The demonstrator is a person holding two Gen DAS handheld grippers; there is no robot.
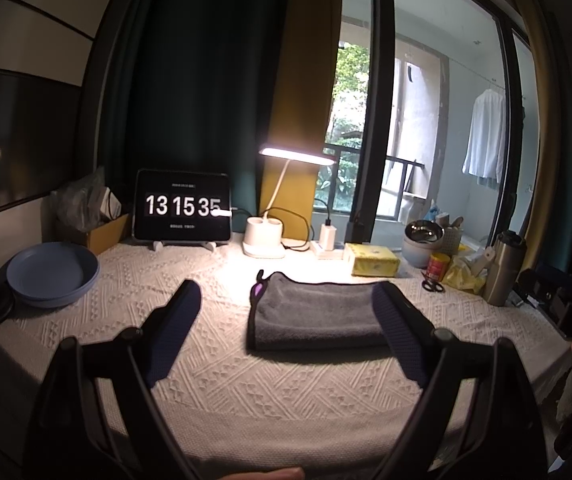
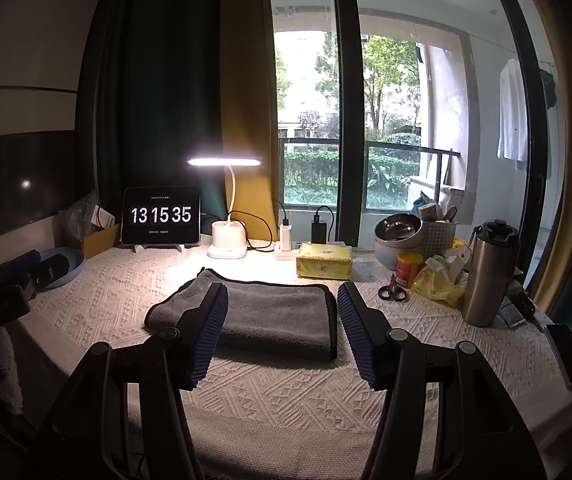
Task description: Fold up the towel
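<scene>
A grey towel (image 1: 317,314) with a dark hem lies folded into a neat rectangle on the white textured tablecloth (image 1: 222,364); it also shows in the right wrist view (image 2: 274,316). My left gripper (image 1: 287,292) is open and empty, held above the table in front of the towel, not touching it. My right gripper (image 2: 282,294) is open and empty, raised in front of the towel, its fingers framing it. The left gripper also shows at the left edge of the right wrist view (image 2: 18,276).
At the back stand a tablet clock (image 2: 160,216), a lit desk lamp (image 2: 228,236), a yellow tissue pack (image 2: 323,261), steel bowls (image 2: 397,232), a red can (image 2: 409,269), scissors (image 2: 393,290) and a steel flask (image 2: 487,276). A blue plate (image 1: 52,274) sits left. A phone (image 2: 567,354) lies right.
</scene>
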